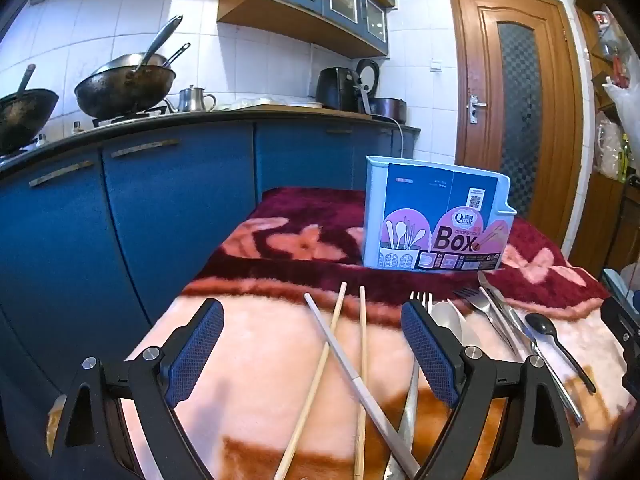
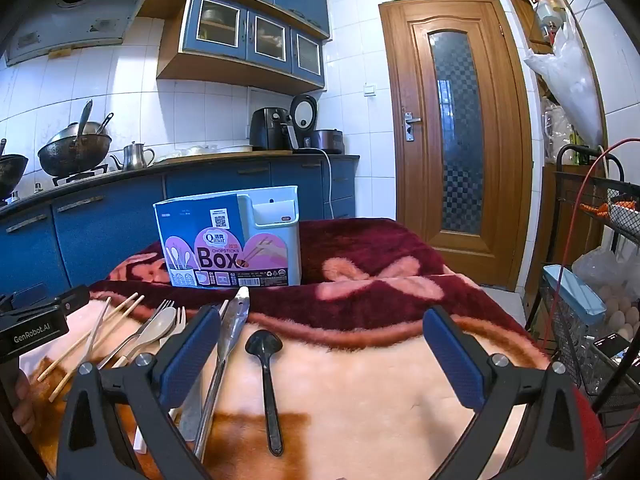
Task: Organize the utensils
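Plush cover: a fleecy blanket in pink, maroon and rust with flower shapes lay over the table.
Left tongs: spread wide with nothing pinched, low over the near end of the blanket; the chopsticks lay on the blanket between the two blue pads.
Chopsticks: two wooden chopsticks and one pale grey stick lay crossed, the grey one on top of the wooden pair.
Forks and spoon: a fork and a pale spoon lay just beside the left tongs' right pad; a second fork lay right of them.
Knife: a long metal knife lay next to the second fork, its tip toward the box.
Black spoon: on the blanket, bowl toward the box, between the pads of the right tongs and apart from the metal pieces.
Right tongs: spread wide, holding nothing, low over the blanket.
Box: a pale blue chopstick holder with a printed card sleeve stood upright at the far end of the table, beyond the row of utensils.
Background: blue cabinets, woks on a stove, a wooden door.
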{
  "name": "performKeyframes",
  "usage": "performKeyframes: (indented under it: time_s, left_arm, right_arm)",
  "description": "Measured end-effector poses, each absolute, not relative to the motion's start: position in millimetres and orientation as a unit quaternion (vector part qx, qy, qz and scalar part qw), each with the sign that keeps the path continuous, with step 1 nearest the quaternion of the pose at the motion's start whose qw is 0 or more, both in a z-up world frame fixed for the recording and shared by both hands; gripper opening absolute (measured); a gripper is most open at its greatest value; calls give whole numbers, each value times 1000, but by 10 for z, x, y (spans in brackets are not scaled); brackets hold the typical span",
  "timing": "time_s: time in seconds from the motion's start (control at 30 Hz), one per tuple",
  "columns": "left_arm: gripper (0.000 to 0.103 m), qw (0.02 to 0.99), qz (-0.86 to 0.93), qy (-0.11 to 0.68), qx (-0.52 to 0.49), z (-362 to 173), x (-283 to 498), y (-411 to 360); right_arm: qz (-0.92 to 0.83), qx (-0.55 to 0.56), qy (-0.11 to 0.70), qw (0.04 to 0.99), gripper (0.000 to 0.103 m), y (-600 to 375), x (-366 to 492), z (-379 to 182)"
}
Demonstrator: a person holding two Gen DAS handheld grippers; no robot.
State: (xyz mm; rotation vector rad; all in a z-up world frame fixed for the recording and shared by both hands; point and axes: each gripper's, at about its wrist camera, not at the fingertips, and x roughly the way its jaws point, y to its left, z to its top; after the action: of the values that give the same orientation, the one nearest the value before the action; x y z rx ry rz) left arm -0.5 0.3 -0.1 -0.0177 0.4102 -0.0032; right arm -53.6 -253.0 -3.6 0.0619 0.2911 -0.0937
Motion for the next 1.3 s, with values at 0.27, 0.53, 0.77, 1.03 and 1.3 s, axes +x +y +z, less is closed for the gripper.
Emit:
performKeyframes:
  time_s: [0.27,0.53,0.77,1.03,1.3]
  left_arm:
    - [91,979,-1,205,-7,-8,-20,7]
    - [91,979,-1,206,-3,-8,5,-34]
    - [91,979,-1,206,-3,-6,4,-32]
    - [91,979,-1,205,-2,-7,3,-35]
    - [91,979,-1,205,-2,-8,4,-40]
  right_arm:
    - [-46,31,144,988,103,-2529,-536,-37]
    - [-47,31,144,988,103,-2529,-537,-38]
    - [-47,31,144,988,103,-2529,-536,-39]
    - [-47,31,144,988,103,-2530,-534,-40]
    - [-46,31,144,988,103,-2529,-533,-40]
